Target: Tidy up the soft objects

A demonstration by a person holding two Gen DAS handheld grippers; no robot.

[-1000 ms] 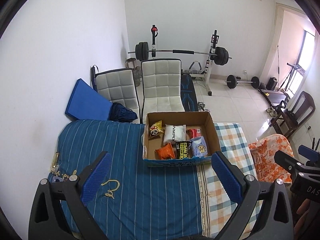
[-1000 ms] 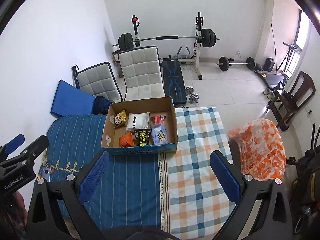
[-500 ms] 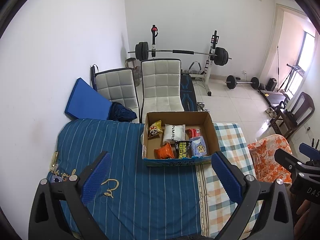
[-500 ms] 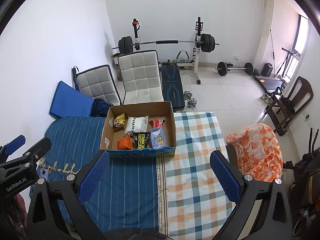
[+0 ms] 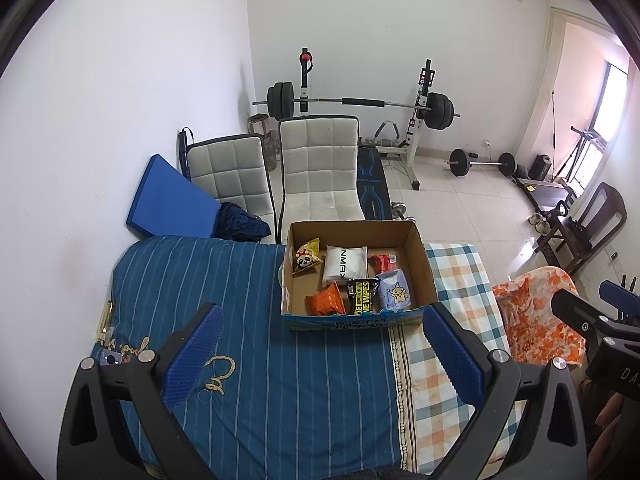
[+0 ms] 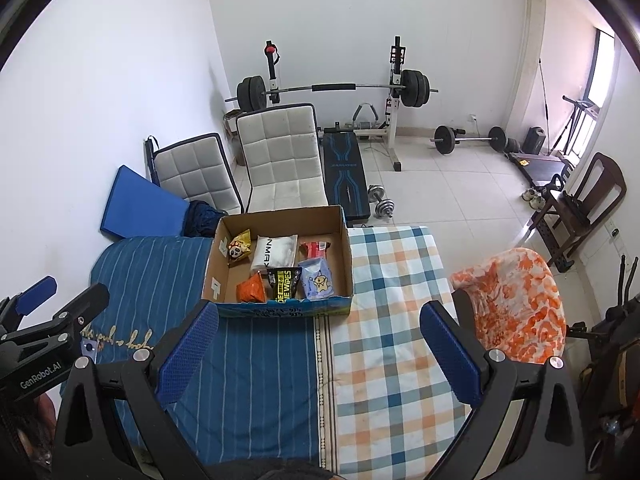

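Note:
A cardboard box (image 5: 422,264) stands on the cloth-covered table, also in the right wrist view (image 6: 346,256). It holds several soft packs: a white pack (image 5: 345,265), an orange pack (image 5: 326,305), a black wipes pack (image 5: 362,301), a light blue pack (image 5: 394,292), a panda snack bag (image 5: 306,259) and a red pack (image 5: 382,261). My left gripper (image 5: 320,354) is open and empty, high above the blue striped cloth (image 5: 240,360). My right gripper (image 6: 318,350) is open and empty above the table's near part.
A checked cloth (image 6: 392,320) covers the table's right part. An orange patterned chair (image 6: 516,304) stands to the right. Two white padded chairs (image 5: 316,168), a blue mat (image 5: 168,200) and a barbell rack (image 5: 360,102) stand behind the table. Small gold items (image 5: 106,320) lie at the left edge.
Both grippers have risen and drawn back a little, so the box looks slightly smaller and farther. Both stay open and empty.

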